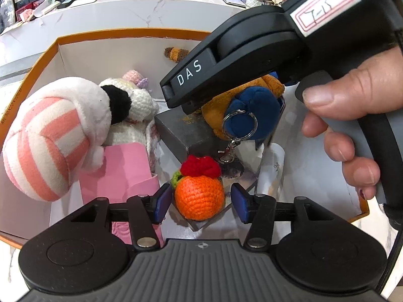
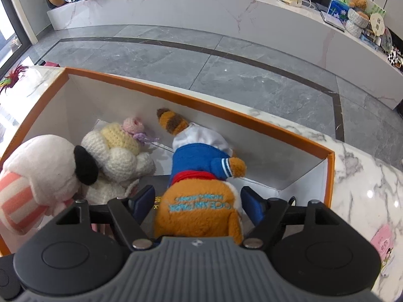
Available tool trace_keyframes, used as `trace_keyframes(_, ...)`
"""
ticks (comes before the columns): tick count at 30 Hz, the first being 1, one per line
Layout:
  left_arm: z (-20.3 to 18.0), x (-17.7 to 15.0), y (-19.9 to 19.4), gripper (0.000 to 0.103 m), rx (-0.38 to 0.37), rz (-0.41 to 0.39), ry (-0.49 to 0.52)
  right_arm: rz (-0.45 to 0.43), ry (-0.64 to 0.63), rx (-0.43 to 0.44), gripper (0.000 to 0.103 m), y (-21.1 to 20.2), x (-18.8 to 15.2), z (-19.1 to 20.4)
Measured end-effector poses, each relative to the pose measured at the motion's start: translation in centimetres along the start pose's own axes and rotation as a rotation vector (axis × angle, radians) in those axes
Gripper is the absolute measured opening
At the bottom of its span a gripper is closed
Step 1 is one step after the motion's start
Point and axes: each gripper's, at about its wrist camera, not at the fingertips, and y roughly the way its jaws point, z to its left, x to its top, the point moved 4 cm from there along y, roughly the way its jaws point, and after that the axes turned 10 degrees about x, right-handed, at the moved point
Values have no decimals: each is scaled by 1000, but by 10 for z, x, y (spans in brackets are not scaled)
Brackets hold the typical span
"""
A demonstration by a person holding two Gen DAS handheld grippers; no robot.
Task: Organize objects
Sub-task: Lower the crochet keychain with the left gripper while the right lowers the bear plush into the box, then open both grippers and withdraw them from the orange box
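Note:
An orange crochet ball (image 1: 199, 197) with a red and green top lies in the orange-rimmed white box (image 1: 126, 34). It sits between the blue pads of my left gripper (image 1: 200, 205), which is open, with a small gap on each side. My right gripper (image 2: 199, 203) is open around a brown plush animal in a blue shirt (image 2: 201, 156), which lies face down in the box (image 2: 201, 95). Dark box surface shows in the gap by the left pad. In the left wrist view the same plush (image 1: 252, 110), with its key ring (image 1: 240, 125), lies under the right gripper's black housing (image 1: 252, 50), which a hand (image 1: 340, 115) holds.
A white plush with pink stripes (image 1: 50, 138) and a white crochet doll (image 1: 136, 105) fill the box's left side. A pink carton (image 1: 126, 166) and a dark grey box (image 1: 181, 130) lie beneath the toys. The box stands on a marble top (image 2: 357, 176); grey floor and a cluttered counter lie beyond.

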Motion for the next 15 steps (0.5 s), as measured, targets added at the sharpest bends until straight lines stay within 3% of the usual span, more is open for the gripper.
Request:
trace_keyframes(7, 1, -9, -19, 65, 10, -32, 14, -46, -34, -8, 80, -27, -5, 15)
trace_keyframes(15, 28, -10, -43, 65, 3, -69, -21, -103, -67, -22, 83, -67, -18, 39)
